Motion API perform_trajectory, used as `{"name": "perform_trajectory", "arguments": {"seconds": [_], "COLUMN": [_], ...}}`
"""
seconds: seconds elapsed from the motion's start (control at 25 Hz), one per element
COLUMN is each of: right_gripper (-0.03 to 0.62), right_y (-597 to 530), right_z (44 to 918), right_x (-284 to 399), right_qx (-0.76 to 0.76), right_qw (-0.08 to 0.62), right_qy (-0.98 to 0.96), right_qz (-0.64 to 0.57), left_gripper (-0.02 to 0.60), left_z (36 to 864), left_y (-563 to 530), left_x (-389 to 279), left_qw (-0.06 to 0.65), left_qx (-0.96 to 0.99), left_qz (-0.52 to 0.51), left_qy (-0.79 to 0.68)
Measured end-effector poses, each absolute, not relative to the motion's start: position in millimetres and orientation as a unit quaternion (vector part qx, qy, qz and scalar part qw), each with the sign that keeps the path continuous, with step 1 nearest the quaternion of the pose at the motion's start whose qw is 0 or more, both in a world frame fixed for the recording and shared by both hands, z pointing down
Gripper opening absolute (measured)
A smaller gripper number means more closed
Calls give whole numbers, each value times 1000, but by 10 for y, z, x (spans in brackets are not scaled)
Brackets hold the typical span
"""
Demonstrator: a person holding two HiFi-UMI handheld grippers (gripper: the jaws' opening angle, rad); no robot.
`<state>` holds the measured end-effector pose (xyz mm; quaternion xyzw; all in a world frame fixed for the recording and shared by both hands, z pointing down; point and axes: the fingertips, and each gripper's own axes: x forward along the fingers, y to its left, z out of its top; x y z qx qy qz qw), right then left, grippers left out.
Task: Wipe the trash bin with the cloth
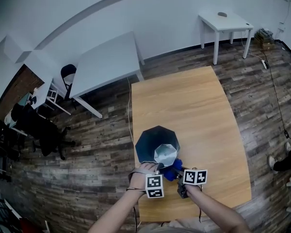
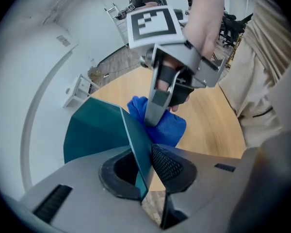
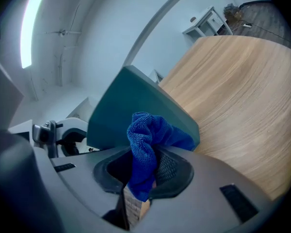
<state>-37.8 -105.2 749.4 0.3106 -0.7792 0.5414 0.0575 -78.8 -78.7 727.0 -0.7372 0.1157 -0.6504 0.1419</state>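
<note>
1. Wooden worktop [image 1: 194,110] carries the teal trash bin [image 1: 153,142] near its close edge, within easy reach.
2. Probably to steady it, the left hand-held gripper [image 2: 148,171] appears pinched on the bin's thin wall.
3. For wiping, the right hand-held gripper [image 3: 145,171] is clamped on the blue cloth [image 3: 153,135], which lies against the bin's outer side.

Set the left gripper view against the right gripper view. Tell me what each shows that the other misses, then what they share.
Only the left gripper view: the bin wall standing between the left fingers, the right gripper seen from outside with its marker cube, and the person's beige clothing.
Only the right gripper view: the right fingers clamped on the bunched cloth, and a ceiling light strip.
Both: the teal bin, the blue cloth beside it, and the wooden table.
</note>
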Motion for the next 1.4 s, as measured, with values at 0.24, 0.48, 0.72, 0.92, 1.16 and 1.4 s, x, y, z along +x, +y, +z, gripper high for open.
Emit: {"name": "perform_trajectory", "arguments": {"seconds": [0.24, 0.48, 0.72, 0.92, 1.16, 1.4], "right_gripper": [80, 80, 80, 80, 80, 80], "right_y": [-1115, -1245, -1318, -1305, -1154, -959], "right_z": [8261, 8911, 9277, 9166, 8500, 7514], "right_x": [-465, -460, -459, -456, -406, -407], "right_qx": [315, 326, 332, 333, 319, 297], "right_qw": [117, 184, 203, 196, 141, 61], "right_qy": [-770, -761, -747, -744, -764, -789], "right_qz": [543, 530, 539, 545, 542, 534], "left_gripper": [78, 77, 78, 80, 164, 194], "left_z": [7285, 7283, 7294, 7281, 7081, 7139], "left_y": [-814, -842, -870, -892, -819, -685], "left_x": [-769, -728, -705, -726, -810, -1189], "left_qw": [141, 133, 122, 131, 155, 169], "left_qx": [-739, -738, -738, -734, -747, -735], "left_qz": [-649, -649, -649, -650, -627, -644], "left_qy": [117, 127, 143, 151, 158, 131]}}
